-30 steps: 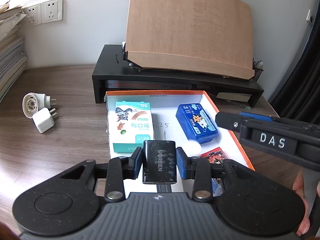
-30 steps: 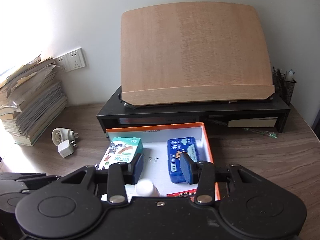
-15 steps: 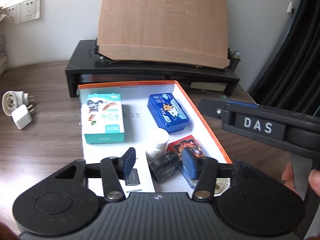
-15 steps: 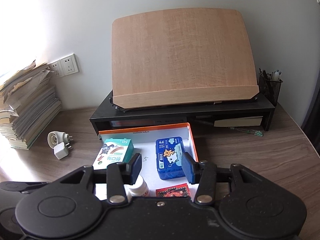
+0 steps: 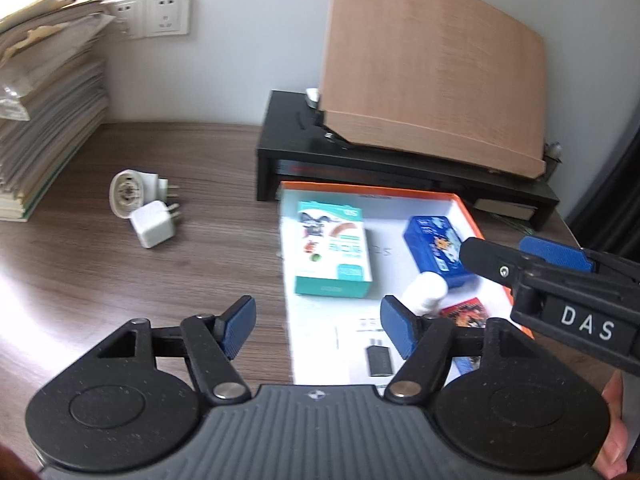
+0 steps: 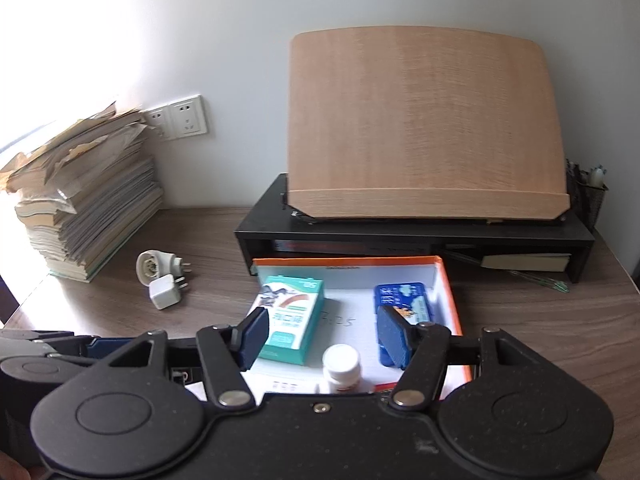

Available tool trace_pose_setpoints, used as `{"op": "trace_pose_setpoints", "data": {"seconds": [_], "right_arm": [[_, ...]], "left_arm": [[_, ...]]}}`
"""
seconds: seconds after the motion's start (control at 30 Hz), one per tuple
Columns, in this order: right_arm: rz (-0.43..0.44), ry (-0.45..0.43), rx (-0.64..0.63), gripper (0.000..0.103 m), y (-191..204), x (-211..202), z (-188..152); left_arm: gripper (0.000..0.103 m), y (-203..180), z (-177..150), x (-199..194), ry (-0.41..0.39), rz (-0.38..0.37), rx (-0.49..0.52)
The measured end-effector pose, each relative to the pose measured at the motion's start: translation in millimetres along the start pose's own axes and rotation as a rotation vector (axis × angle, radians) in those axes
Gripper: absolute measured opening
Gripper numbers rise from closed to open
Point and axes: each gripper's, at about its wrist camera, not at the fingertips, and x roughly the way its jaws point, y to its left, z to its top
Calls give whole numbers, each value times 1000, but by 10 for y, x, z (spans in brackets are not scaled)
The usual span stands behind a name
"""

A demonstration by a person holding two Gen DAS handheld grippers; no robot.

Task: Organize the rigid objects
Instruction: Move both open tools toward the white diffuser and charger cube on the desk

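Your left gripper [image 5: 318, 330] and right gripper [image 6: 322, 336] were both opening — nothing sat between their jaws — above the orange box [image 6: 448, 292] holding small things.

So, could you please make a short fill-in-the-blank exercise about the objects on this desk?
1. The teal box lies inside the tray with the ____ rim.
2. The two white plugs lie on the desk, ____ the tray.
3. The white bottle stands between the teal box and the ____ case.

Missing words: orange; outside; blue
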Motion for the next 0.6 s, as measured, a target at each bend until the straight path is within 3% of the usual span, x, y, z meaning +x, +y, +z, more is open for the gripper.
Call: {"op": "trace_pose_setpoints", "data": {"seconds": [0.6], "right_arm": [[95, 49, -85, 77, 793, 400, 67]], "left_arm": [[75, 923, 59, -111, -13, 113, -146]]}}
